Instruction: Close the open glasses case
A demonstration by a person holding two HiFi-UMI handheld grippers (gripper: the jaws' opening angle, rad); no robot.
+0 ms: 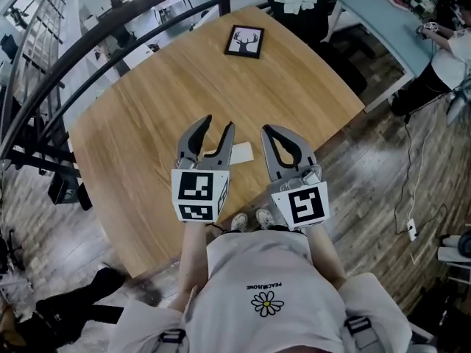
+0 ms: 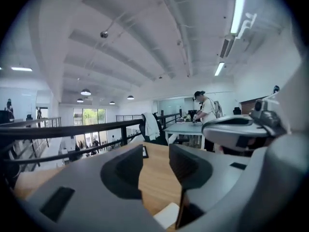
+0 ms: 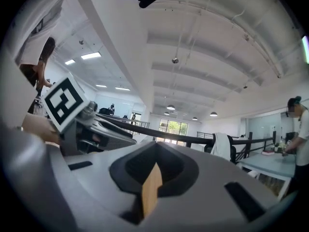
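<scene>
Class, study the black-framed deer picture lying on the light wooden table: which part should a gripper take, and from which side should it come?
Two opposite edges of its rim, from straight above, I would judge. The black-framed deer picture lies flat on the wooden table, so only its thin outer edges offer a hold; jaws pointed down should straddle it. Whether they open wide enough is unclear.

A black railing [image 2: 72, 128] is curving round the wooden table [image 1: 147, 123], where a framed deer picture [image 1: 244, 41] is lying. Strip lights [image 2: 237, 8] are glowing over plank flooring [image 1: 383, 160].
</scene>
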